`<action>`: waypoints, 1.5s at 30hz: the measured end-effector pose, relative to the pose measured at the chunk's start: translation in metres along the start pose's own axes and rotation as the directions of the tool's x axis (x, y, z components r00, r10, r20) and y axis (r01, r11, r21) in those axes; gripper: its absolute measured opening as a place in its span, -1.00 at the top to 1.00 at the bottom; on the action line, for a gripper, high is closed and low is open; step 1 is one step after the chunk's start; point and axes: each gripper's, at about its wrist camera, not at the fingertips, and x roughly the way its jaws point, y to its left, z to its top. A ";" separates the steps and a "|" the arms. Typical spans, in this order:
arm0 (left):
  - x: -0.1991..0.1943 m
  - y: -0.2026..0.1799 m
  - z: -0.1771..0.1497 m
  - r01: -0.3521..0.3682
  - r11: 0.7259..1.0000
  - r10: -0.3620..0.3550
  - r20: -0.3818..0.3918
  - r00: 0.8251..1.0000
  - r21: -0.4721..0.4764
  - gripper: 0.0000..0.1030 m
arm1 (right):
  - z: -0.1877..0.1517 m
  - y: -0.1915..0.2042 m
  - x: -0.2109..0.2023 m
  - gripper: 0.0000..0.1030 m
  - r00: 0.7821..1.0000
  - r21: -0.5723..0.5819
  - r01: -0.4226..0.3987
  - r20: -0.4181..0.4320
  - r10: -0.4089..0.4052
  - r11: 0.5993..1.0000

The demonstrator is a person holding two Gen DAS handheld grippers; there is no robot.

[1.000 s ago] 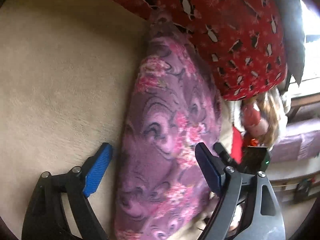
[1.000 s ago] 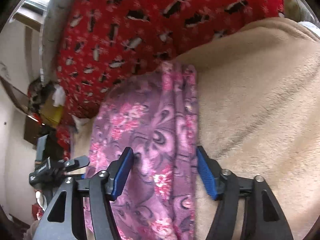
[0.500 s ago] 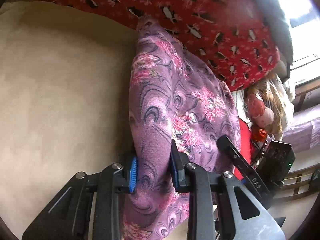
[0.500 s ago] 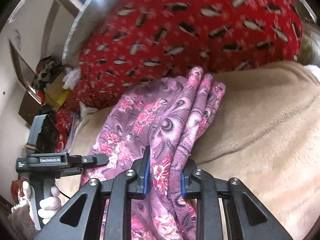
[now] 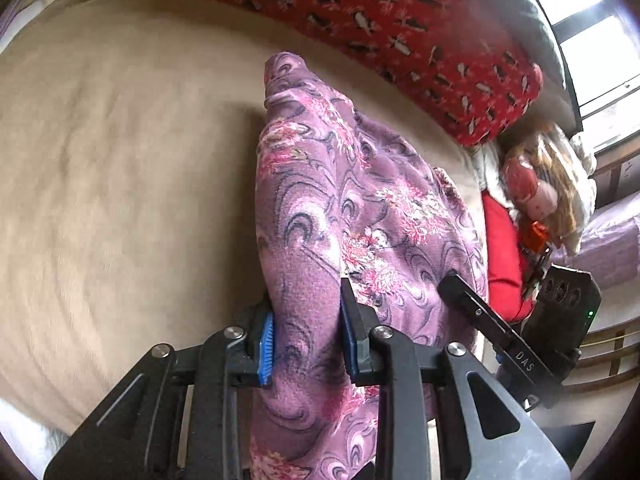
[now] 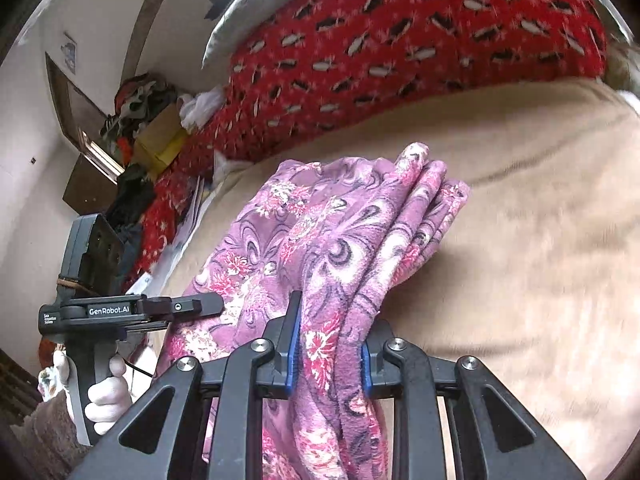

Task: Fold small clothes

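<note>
A beige blanket [image 5: 120, 184] covered the bed and served as the reference for everything else. Along its far edge lay a red blanket with a penguin print [image 5: 400, 20], and beyond its right-hand corner sat a doll with long hair [image 5: 536, 192] beside a red cushion [image 5: 500, 256]. Boxes and clutter [image 6: 148, 132] stood past its other end. Above the beige blanket hung the purple floral garment [image 5: 340, 208], bunched in folds, its far end drooping toward the blanket. The left gripper [image 5: 306, 336] was clamped narrowly on one gathered edge; the right gripper [image 6: 330, 350] pinched the other likewise. A hand [image 6: 106, 400] held the left gripper's handle.
</note>
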 end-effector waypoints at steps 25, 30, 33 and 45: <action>0.040 -0.027 0.048 -0.190 0.972 0.179 0.086 0.980 0.136 -0.12 | 0.021 0.011 0.045 0.36 0.977 -0.162 0.212 0.055 -0.206 0.964; 0.092 -0.007 0.072 -0.237 0.967 0.238 0.003 0.971 0.097 -0.33 | 0.023 -0.036 0.086 0.65 0.950 -0.136 0.307 -0.021 -0.312 0.942; 0.079 -0.003 0.077 -0.189 0.979 0.190 -0.004 0.982 0.070 -0.31 | 0.030 -0.041 0.079 0.66 0.965 -0.116 0.256 -0.026 -0.261 0.960; 0.045 0.005 -0.014 -0.206 0.971 0.208 -0.002 0.978 0.118 -0.41 | -0.041 -0.009 0.034 0.46 0.969 -0.247 0.202 -0.090 -0.230 0.948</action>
